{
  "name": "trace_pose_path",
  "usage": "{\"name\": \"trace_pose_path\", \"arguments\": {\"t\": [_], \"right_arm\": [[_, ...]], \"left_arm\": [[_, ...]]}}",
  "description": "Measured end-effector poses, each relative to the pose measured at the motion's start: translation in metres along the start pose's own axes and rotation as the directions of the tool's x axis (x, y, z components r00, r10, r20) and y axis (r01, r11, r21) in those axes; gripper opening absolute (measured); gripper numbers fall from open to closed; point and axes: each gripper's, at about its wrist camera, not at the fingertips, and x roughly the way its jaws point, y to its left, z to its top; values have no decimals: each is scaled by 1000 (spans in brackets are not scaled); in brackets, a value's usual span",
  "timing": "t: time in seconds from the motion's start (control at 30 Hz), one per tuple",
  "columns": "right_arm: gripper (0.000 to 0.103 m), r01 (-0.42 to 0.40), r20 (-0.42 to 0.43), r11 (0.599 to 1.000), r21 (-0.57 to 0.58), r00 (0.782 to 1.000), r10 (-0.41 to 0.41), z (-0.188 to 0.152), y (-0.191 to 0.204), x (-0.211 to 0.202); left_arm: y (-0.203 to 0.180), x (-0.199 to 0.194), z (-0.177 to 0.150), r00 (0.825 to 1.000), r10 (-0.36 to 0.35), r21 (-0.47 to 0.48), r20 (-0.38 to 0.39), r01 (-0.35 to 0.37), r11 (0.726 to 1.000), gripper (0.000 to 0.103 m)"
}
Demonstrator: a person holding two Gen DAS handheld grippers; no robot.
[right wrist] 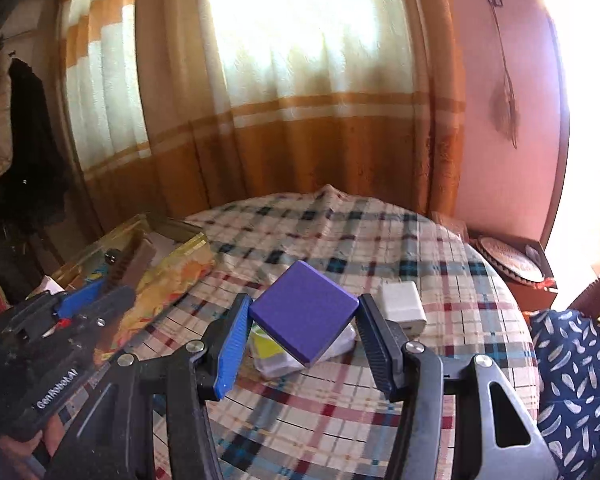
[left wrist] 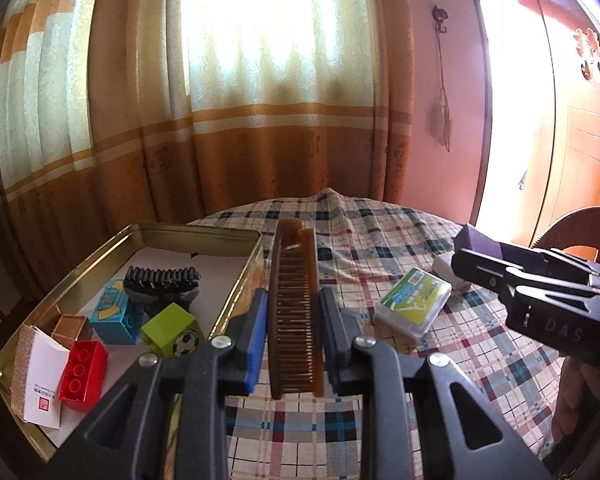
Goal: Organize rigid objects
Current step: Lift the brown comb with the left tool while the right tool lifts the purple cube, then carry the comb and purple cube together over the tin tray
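Several blocks are already laid in the tin; a comb is clamped in the left gripper, a purple block in the right gripper; beside the tin, a card box and a charger are left on the bench.

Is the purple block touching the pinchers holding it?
Touching. In the right wrist view, the purple block sits wedged corner to corner between the right gripper pads.

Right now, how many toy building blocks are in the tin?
3. The red block sits near the tin's front end, the blue block mid-tray, and the green block with a football beside it. Others may hide beneath.
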Motion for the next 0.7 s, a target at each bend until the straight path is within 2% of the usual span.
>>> {"name": "trace_pose_path", "arguments": {"t": [0.7], "right_arm": [[56,-42,88,999,-34,995,44,-3,25,-13]], "left_arm": [[14,-20,-4,997,47,-31,65,-45,999,24]]}}
